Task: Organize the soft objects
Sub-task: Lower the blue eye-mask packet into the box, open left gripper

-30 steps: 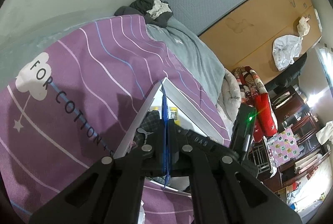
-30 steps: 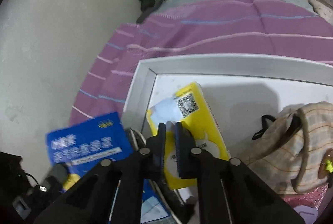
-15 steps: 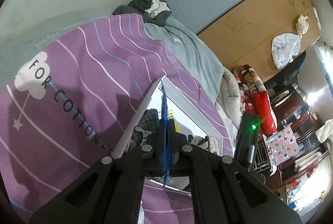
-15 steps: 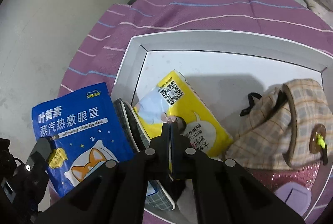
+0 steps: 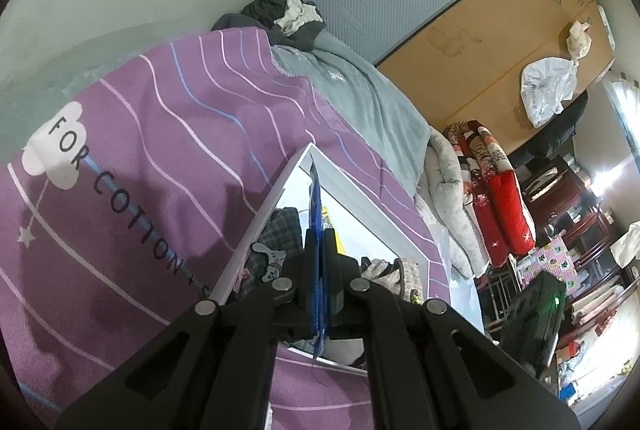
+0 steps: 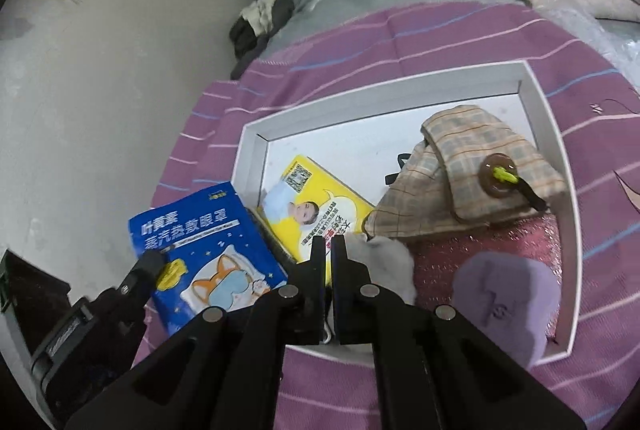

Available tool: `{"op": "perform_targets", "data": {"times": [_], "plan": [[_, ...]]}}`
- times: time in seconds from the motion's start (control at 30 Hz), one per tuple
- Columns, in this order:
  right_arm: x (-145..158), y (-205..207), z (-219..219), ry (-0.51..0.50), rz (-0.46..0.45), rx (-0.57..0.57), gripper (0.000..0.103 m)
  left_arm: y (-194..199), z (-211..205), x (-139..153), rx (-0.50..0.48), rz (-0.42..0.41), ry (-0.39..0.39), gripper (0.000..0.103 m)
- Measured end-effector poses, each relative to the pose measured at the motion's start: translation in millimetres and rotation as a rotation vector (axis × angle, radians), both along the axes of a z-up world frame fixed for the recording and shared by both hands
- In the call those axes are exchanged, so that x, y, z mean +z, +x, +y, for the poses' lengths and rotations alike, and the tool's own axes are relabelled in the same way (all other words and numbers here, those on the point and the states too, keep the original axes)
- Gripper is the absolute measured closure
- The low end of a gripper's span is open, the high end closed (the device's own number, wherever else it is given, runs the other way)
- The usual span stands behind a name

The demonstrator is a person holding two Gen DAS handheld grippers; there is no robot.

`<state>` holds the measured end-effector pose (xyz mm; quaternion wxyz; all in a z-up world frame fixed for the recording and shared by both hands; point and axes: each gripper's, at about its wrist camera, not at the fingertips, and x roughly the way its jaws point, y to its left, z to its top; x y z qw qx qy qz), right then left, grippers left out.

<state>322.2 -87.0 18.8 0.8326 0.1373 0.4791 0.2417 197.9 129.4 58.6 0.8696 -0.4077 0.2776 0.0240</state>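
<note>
Left claw (image 5: 320, 242) is clamped on 1 blue pouch (image 6: 204, 250), seen edge-on between its jaws in the left view and held upright over the near-left corner of the white tray (image 6: 548, 110). In the right view the pouch's printed face shows a cartoon fox in an eye mask. Right claw (image 6: 328, 246) hovers over the tray's near edge, jaws closed with nothing between them.

The tray sits on a purple striped bedspread (image 6: 400, 38), and here's the count inside it: 1 yellow packet (image 6: 316, 198) lying flat near the left wall, 1 plaid bag (image 6: 472, 166) with a brown button toward the right, 1 grey cloth (image 6: 384, 262) just beside the right claw, 1 lilac piece (image 6: 504, 294) at the near right, resting on 1 pink sparkly piece (image 6: 440, 254). A dark checked item (image 5: 284, 230) lies under the pouch, partly hidden. Beyond the bedspread lies 1 grey blanket (image 5: 360, 98).
</note>
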Motion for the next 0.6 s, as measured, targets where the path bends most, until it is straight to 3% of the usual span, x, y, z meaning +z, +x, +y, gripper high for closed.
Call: {"op": "perform_targets", "data": {"times": [0.17, 0.4, 0.6], "plan": [[-5, -4, -1, -0.02, -0.029, -0.004, 0.101, 5, -4, 5, -0.036, -0.037, -0.044, 0.101], [-11, -2, -18, -0.006, -0.025, -0.044, 0.101, 19, -15, 21, -0.064, -0.069, -0.041, 0.101], [-8, 1, -36, 0.024, -0.042, -0.086, 0.101, 41, -21, 22, -0.035, -0.079, -0.076, 0.101]]}}
